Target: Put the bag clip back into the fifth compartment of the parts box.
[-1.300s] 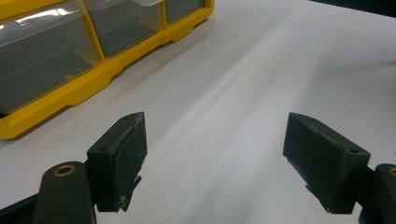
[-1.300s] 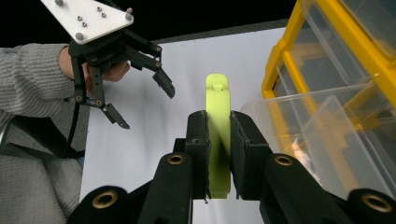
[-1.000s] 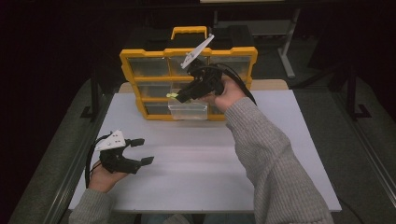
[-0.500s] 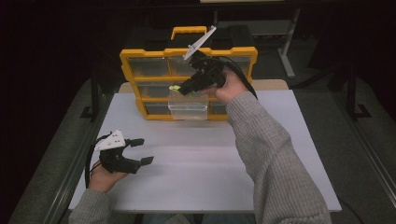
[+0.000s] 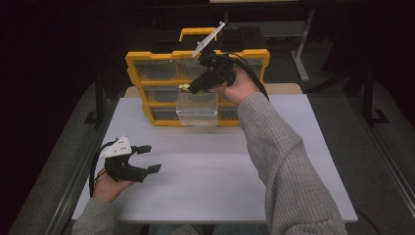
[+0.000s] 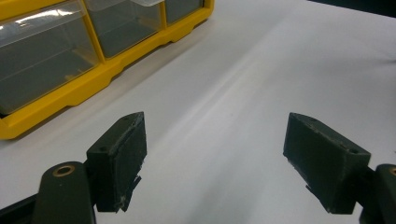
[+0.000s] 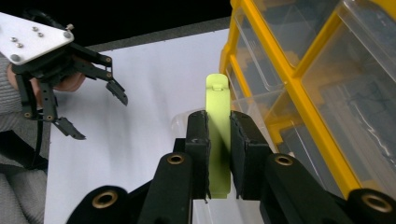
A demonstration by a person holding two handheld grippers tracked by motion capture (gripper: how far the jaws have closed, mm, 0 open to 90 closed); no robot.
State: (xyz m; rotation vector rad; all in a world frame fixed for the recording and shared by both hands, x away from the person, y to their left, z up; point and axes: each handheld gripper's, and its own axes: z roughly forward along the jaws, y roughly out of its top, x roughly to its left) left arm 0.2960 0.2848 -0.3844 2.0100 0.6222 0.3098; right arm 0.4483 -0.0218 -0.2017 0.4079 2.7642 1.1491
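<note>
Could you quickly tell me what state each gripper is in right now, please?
Left gripper: open, holding nothing, low over the table.
Right gripper: closed on a yellow-green strip, above the pulled-out clear drawer.

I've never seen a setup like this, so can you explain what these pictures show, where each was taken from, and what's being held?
A person sits at a white table holding a hand-operated grasping tool in each hand. One picture looks down from above; the other two come from cameras riding on each tool, looking along its black jaws. On the table stands a yellow organizer with clear drawers, one clear drawer pulled out. The right tool is shut on a flat lime-green piece above that drawer. The left tool rests open near the table's edge, holding nothing.
</note>
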